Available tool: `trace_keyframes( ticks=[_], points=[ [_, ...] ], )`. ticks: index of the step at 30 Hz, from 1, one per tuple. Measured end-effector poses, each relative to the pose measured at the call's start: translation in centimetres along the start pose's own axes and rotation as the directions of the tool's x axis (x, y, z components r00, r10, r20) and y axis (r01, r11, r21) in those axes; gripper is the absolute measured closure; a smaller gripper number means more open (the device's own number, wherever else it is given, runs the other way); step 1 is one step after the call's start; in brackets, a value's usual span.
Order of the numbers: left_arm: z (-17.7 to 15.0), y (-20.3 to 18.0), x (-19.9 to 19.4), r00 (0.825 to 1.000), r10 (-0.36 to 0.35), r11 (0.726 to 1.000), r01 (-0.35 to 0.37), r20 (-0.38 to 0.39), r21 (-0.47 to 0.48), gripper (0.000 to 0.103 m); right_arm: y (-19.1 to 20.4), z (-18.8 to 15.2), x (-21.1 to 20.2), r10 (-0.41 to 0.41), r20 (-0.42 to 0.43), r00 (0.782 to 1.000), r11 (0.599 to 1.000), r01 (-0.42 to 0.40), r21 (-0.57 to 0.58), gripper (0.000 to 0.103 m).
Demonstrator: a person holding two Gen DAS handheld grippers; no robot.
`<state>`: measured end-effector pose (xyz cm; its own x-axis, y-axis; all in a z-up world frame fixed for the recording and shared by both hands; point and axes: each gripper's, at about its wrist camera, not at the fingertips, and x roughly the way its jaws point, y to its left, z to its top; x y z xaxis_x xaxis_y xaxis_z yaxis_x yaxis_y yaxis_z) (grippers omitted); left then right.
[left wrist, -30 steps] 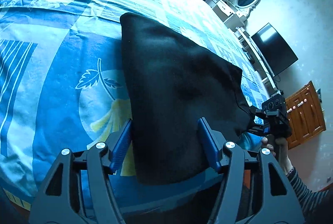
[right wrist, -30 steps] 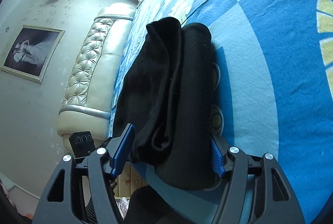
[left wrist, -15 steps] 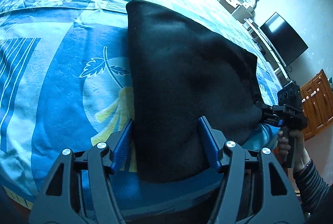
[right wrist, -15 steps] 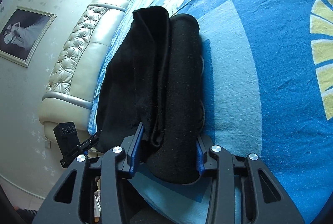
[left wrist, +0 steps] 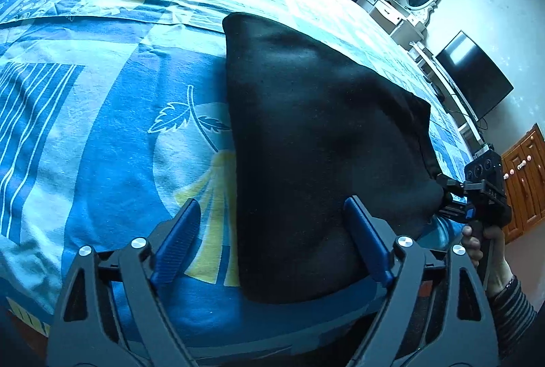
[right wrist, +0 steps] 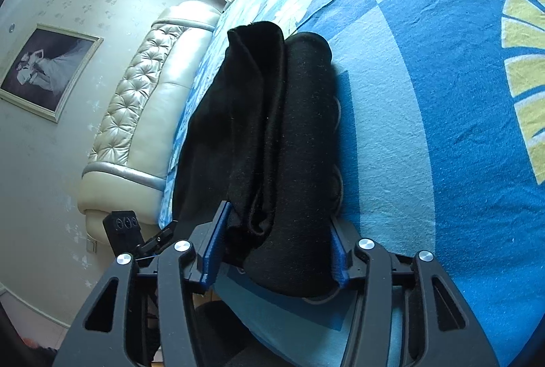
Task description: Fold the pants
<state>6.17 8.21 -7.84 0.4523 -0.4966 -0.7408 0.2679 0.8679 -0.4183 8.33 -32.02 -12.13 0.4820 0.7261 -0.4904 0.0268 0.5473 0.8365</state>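
Letting go is the step I judge to be in hand, with the fold looking nearly finished.

Left wrist view: my left gripper (left wrist: 270, 239) is spreading wider. Its left pad stands clear on the bedspread, and its right pad sits at the near corner of the pants (left wrist: 316, 142) without squeezing them. The pants are one black folded bundle lying near the bed's (left wrist: 85, 115) front edge, toward its right side. At the bundle's right corner my right gripper (left wrist: 453, 201) shows, carried by my hand (left wrist: 483, 242). To do this well, I should back straight out and low, so the pad does not drag the top layer and spoil the fold.

Right wrist view: my right gripper (right wrist: 276, 246) is also widening, with the stacked end of the pants (right wrist: 272, 128) between the pads. The left pad touches the cloth, and I cannot tell whether the right one presses. The layers lie on the blue bedspread near the bed's (right wrist: 442, 94) edge, and my left gripper (right wrist: 150, 239) peeks in beyond. Here, too, I should open fully before pulling away.

Count: one pair of pants, one bed, two grippers, one hand in sight.
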Motion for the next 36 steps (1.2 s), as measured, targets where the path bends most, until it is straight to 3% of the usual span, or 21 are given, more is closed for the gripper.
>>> trace_keyframes(
  ticks=[2,7,17,23,27,31,36],
  points=[
    [0.0,0.0,-0.2,1.0,0.008,1.0,-0.008,0.001,-0.002,0.016,0.1,-0.1,-0.3,0.012,0.009,1.0,1.0,-0.012,-0.009,0.039],
    [-0.2,-1.1,-1.2,0.997,0.078,0.996,-0.079,0.021,0.043,0.016,0.4,-0.7,-0.9,0.0,0.025,1.0,1.0,0.001,-0.024,0.033],
    [-2.0,-3.7,-4.0,0.978,0.205,0.975,-0.207,0.035,0.077,0.016,1.2,-2.3,-2.4,-0.133,0.037,0.99,0.991,0.133,0.008,0.025],
    [-3.3,-6.6,-5.6,0.97,0.233,0.964,-0.24,0.065,0.117,0.016,2.5,-3.8,-3.1,-0.234,0.066,0.97,0.972,0.234,0.013,0.023],
    [-4.0,-8.7,-6.6,0.959,0.256,0.952,-0.272,0.121,0.14,0.014,3.8,-4.8,-3.0,-0.324,0.082,0.943,0.944,0.327,-0.036,0.023],
    [-4.7,-10.4,-7.2,0.944,0.283,0.936,-0.31,0.168,0.165,0.011,5.4,-5.9,-2.7,-0.448,0.149,0.882,0.882,0.463,-0.09,0.023],
    [-5.5,-10.5,-7.2,0.94,0.302,0.937,-0.324,0.16,0.133,0.007,7.2,-6.9,-1.8,-0.526,0.219,0.822,0.814,0.561,-0.152,0.023]
  ],
)
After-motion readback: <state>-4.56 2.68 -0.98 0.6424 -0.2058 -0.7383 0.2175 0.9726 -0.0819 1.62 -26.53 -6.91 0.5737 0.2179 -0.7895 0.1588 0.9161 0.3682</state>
